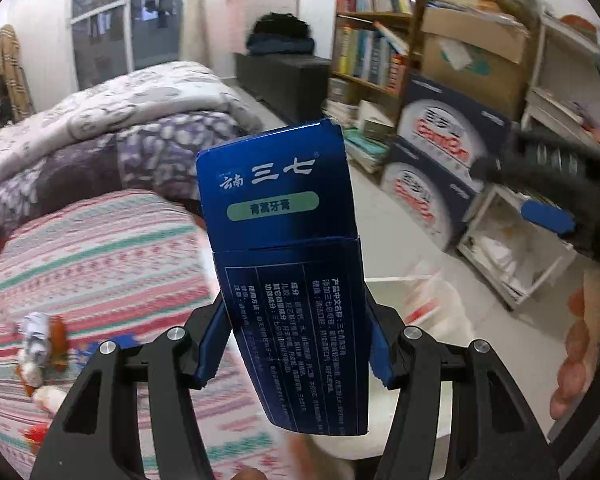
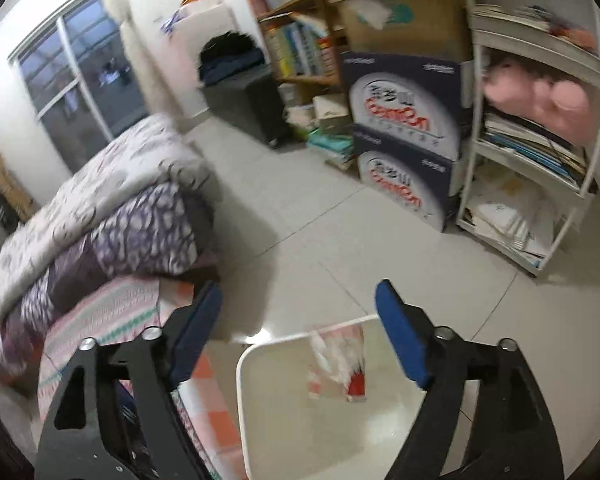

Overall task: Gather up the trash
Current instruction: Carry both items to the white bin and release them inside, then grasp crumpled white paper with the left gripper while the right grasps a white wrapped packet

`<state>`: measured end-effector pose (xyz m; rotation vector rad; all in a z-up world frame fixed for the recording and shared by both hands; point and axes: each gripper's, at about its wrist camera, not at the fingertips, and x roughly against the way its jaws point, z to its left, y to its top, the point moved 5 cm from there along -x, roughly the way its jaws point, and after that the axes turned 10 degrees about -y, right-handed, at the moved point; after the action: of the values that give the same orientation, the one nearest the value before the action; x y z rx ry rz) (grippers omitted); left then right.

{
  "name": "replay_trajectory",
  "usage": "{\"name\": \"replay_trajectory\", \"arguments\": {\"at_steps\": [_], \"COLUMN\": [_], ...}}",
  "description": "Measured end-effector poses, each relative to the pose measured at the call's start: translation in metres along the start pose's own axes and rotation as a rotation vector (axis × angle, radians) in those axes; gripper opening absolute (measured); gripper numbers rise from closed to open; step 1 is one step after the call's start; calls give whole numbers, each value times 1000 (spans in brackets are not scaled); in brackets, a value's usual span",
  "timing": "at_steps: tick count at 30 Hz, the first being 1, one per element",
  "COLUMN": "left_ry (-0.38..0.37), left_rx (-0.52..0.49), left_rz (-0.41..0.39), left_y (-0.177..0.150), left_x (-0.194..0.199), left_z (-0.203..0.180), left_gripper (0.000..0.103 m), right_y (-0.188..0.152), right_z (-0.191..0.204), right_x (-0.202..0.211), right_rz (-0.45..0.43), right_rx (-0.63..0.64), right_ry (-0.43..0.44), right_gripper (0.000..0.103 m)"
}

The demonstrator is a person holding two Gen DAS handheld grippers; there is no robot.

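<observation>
The left tool (image 1: 295, 344) is clenched on a blue toothpaste box (image 1: 287, 264), its blue pads pressing the two long sides near the lower half, the box standing upright at 12 o'clock from the jaws. It looks like thin glossy cardboard: probably light, stiff along the edges, easily crushed and a little slippery, so a hold across the narrow sides suits it. The right tool (image 2: 300, 332) stands released, nothing between its pads. At its 6 o'clock sits a white bin (image 2: 259, 400), smooth-walled, with a crinkled red-and-white wrapper (image 2: 338, 360) inside. The striped bed (image 1: 99, 264) at 9 o'clock carries crumpled scraps (image 1: 39, 344).
</observation>
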<state>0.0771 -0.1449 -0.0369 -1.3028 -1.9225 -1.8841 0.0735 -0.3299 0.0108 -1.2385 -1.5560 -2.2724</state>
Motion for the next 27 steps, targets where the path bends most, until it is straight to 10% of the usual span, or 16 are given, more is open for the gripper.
{"name": "replay_trajectory", "arguments": {"at_steps": [10, 14, 27], "left_ry": [-114, -152, -53], "left_rx": [-18, 3, -22], "left_rz": [38, 39, 63], "left_y": [9, 18, 10], "left_x": [-22, -24, -4], "left_z": [-56, -60, -12], "left_gripper": [59, 82, 83], "right_y": [25, 30, 14], "right_z": [-45, -53, -5], "right_x": [8, 11, 18], "right_rz": [-36, -52, -77], "right_rx": [-157, -180, -69], "right_ry": [-5, -12, 25], "right_gripper": [84, 86, 96]}}
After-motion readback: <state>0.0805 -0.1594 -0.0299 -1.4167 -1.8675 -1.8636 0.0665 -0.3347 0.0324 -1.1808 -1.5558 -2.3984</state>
